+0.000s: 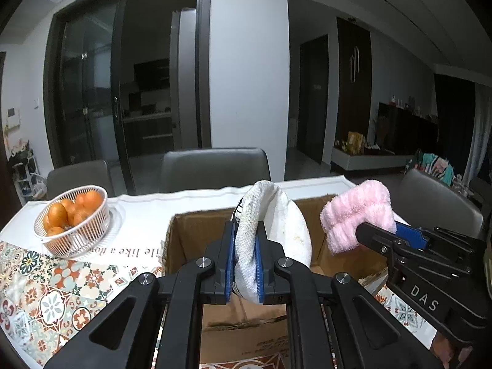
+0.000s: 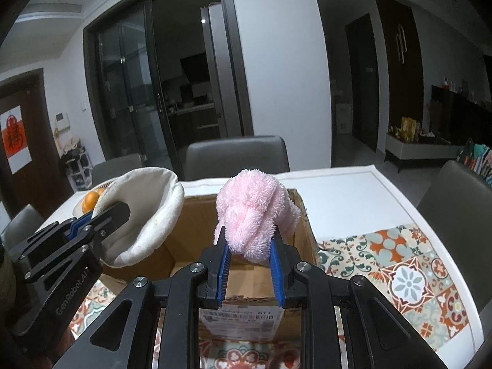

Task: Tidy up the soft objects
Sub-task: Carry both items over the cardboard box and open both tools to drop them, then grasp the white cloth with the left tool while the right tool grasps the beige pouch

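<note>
My left gripper (image 1: pixel 245 236) is shut on a white cloth item (image 1: pixel 276 224) and holds it above the open cardboard box (image 1: pixel 196 230). It also shows in the right wrist view (image 2: pixel 144 212), held by the left gripper (image 2: pixel 117 212) at the left. My right gripper (image 2: pixel 249 246) is shut on a fluffy pink towel (image 2: pixel 252 215) above the same box (image 2: pixel 196 212). In the left wrist view the pink towel (image 1: pixel 353 215) and right gripper (image 1: pixel 378 230) are at the right over the box.
A white wire basket of oranges (image 1: pixel 73 218) stands on the white table (image 1: pixel 147 206) at the left. A patterned mat (image 2: pixel 399 261) lies under the box. Grey chairs (image 1: pixel 215 169) stand along the far side and at the right (image 2: pixel 455 196).
</note>
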Tool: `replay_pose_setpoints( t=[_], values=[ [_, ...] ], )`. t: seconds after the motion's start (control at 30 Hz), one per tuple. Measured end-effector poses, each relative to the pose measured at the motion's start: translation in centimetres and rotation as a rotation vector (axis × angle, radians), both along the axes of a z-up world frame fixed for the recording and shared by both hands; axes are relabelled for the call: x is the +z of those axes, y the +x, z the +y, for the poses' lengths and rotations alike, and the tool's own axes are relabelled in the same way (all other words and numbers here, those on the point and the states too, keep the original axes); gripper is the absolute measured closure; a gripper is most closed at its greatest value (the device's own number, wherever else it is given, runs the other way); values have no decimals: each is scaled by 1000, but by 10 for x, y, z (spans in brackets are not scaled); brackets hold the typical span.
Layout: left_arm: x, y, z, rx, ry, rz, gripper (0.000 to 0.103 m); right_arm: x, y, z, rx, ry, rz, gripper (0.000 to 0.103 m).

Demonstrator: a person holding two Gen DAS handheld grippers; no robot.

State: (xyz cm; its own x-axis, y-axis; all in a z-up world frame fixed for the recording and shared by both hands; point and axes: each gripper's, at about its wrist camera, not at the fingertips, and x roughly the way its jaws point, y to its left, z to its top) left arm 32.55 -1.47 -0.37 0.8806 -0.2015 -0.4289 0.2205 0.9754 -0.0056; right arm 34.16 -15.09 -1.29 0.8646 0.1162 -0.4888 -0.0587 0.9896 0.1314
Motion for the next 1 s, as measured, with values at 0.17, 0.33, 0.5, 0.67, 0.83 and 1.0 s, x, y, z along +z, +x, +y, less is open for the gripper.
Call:
replay_pose_setpoints(
  t=[0.17,0.33,0.5,0.67,0.83,1.0],
  values=[
    [-3,8,-2,-9,7,27,70,-8,9,-2,10,3,32,76],
    [5,1,4,12,5,-8,53,-9,8,-1,6,24,36,51],
    [15,-16,10,32,25,-41,46,1,-5,0,-14,-2,5,42],
    [27,-41,17,48,25,-71,41,13,-26,6,-8,-18,-21,42],
    [35,-66,25,59,29,-95,39,26,-53,12,-15,-32,-57,39],
    [41,-92,31,62,27,-112,37,35,-82,19,-18,-50,-85,37]
  ],
)
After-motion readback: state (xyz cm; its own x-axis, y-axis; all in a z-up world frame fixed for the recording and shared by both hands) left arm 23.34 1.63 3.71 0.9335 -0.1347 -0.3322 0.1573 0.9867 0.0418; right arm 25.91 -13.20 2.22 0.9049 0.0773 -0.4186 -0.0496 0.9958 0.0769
